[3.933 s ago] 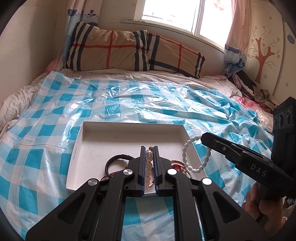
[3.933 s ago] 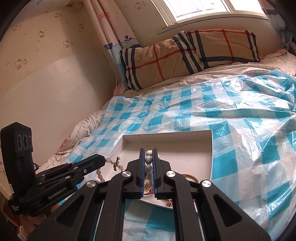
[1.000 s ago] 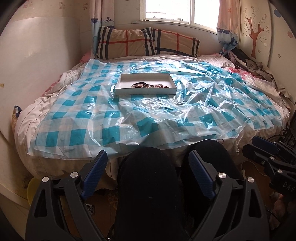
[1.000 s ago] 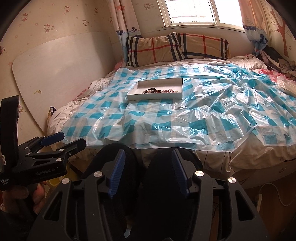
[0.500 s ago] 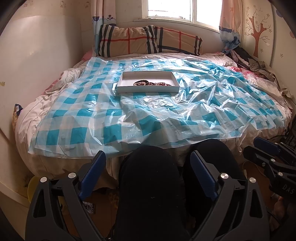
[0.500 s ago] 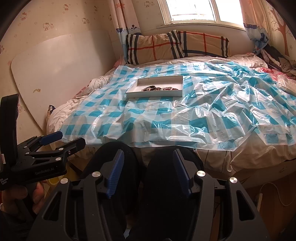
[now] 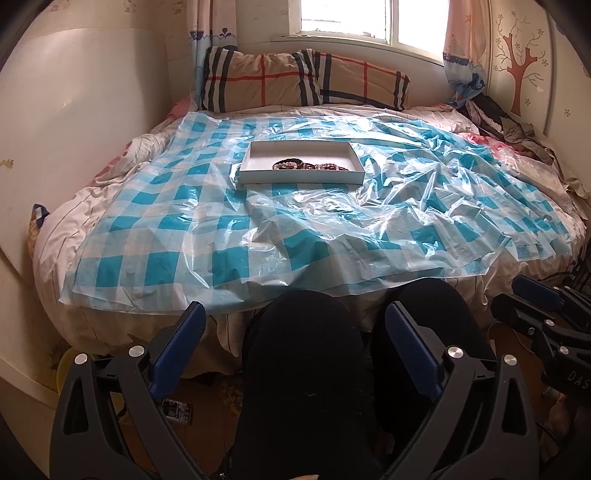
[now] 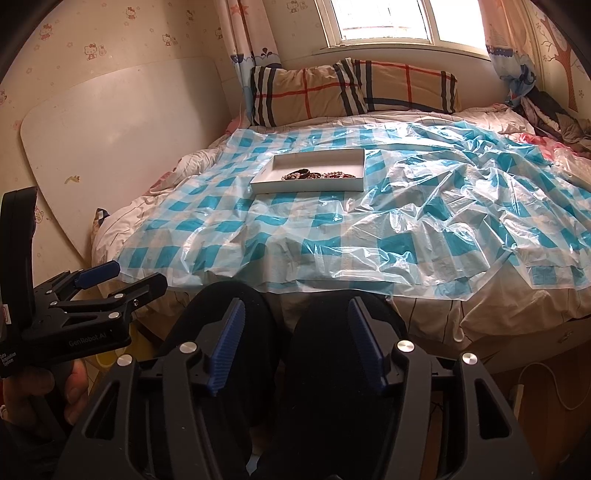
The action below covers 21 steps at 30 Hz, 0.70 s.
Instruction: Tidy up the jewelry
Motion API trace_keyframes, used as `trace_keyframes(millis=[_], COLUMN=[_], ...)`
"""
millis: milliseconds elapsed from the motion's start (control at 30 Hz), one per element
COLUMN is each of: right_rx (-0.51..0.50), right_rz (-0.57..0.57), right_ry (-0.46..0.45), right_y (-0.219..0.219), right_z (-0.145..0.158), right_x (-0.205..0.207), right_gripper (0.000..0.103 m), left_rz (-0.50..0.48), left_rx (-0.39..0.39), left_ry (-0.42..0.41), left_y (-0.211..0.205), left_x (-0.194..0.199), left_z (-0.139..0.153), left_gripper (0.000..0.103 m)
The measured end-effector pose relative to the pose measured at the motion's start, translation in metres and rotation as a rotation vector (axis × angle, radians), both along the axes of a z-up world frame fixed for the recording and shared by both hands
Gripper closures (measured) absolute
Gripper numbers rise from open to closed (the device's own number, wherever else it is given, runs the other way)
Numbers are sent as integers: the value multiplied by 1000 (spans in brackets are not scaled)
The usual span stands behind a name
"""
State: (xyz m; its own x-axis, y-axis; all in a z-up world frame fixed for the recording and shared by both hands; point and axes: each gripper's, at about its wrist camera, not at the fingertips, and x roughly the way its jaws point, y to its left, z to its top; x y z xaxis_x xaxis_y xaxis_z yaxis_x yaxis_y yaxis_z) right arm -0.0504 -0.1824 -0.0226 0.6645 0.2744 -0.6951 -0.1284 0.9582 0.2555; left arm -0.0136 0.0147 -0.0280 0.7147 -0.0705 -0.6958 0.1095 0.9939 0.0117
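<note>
At the left edge of the room, a rounded white board (image 8: 110,147) leans against the wallpapered wall, beside the bed (image 7: 92,206). Low in front of it the left gripper (image 7: 291,343) hangs over the person's black-clad knees (image 7: 303,354) with its blue-padded jaws opening wide — nothing lies between them. Further in, a crinkled blue-and-white checked plastic sheet (image 7: 221,236) covers the bed, and on it sits the shallow white rectangular tray (image 7: 299,178), near the sheet's far left part and well apart from both grippers. Inside the tray, against its near wall, lies the jewelry: a cluster of dark and beaded bracelets (image 7: 310,165), too small to tell apart. Behind it, two tan plaid pillows (image 7: 306,83) rest under the bright window (image 7: 369,18). To the right, the right gripper (image 8: 295,341) also hangs above the knees, jaws opening at a middling gap — empty too.
</note>
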Motion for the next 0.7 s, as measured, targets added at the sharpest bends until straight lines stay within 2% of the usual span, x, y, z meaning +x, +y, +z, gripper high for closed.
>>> trace_keyframes(millis=[700], right_rx=[-1], right_rz=[-1], right_ry=[1], right_y=[1], right_z=[1], right_x=[0], right_gripper=[45], left_rz=[2], left_rx=[3], left_ry=[2], left_y=[0], left_x=[0], left_z=[0], left_gripper=[8])
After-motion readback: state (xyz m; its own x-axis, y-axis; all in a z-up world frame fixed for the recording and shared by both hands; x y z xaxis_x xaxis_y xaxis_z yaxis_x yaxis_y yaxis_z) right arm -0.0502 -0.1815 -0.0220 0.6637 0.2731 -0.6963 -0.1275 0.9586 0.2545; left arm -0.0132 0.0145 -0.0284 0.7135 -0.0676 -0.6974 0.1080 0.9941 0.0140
